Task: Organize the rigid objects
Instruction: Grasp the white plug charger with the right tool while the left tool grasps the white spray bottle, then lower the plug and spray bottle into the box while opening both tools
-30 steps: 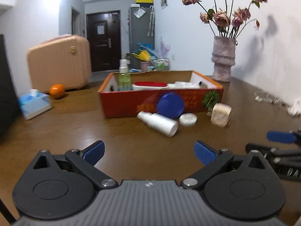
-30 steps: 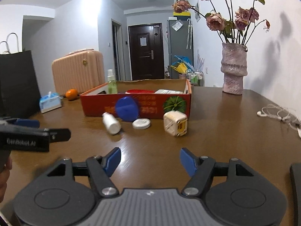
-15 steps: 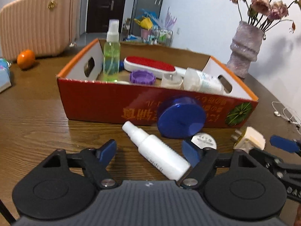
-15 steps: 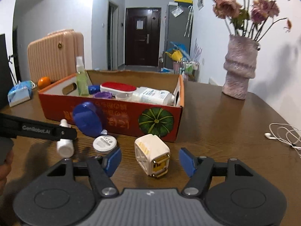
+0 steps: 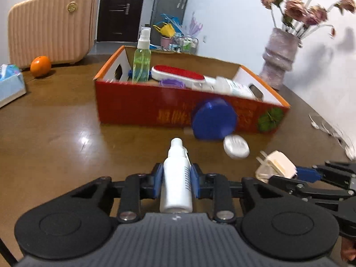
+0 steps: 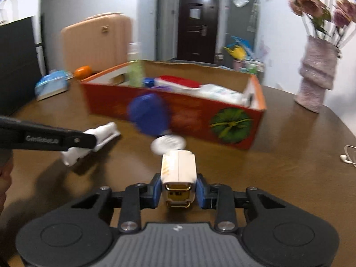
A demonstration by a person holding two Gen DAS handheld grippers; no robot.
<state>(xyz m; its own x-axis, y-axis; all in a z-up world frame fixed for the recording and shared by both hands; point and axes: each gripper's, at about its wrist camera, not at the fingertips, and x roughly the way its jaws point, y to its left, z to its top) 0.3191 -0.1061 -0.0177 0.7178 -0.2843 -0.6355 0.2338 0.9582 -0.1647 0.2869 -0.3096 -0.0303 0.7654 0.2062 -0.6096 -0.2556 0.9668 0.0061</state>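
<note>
My left gripper (image 5: 175, 183) is shut on a white bottle (image 5: 176, 178), its cap pointing toward the red cardboard box (image 5: 138, 104). My right gripper (image 6: 179, 191) is shut on a white plug adapter (image 6: 179, 170); it also shows in the left wrist view (image 5: 277, 162). A blue round lid (image 5: 213, 119) leans against the box front, with a small white round case (image 5: 236, 146) lying before it. The box holds a green spray bottle (image 5: 142, 63), a red lint brush (image 5: 178, 73), a purple lid and white tubes.
A pink suitcase (image 5: 49, 24), an orange (image 5: 40, 66) and a tissue pack (image 5: 10, 82) stand at the left. A vase of dried roses (image 5: 279, 57) stands right of the box. White earphones (image 6: 349, 155) lie at the far right. A black bag (image 6: 17, 62) stands at the left edge.
Both grippers have closed: the left on the white bottle, the right on the plug adapter. The bottle has turned to point at the box.
</note>
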